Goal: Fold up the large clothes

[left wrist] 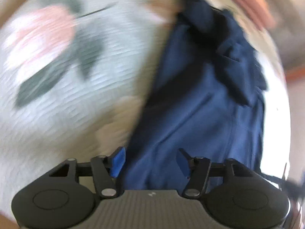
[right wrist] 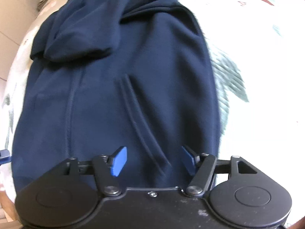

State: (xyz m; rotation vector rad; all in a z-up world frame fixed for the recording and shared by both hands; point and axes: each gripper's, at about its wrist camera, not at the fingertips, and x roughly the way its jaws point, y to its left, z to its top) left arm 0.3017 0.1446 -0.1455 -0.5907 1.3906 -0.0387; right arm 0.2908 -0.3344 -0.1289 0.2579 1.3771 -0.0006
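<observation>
While spread over one navy garment (right wrist: 118, 87), two tongs (left wrist: 150, 162) (right wrist: 154, 160), both open, empty.

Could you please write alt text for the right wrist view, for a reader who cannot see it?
A navy garment lies spread on a white leaf-print bedsheet, one sleeve folded across its upper left. The open right gripper hangs above its lower part, blue pads apart and holding nothing.
</observation>
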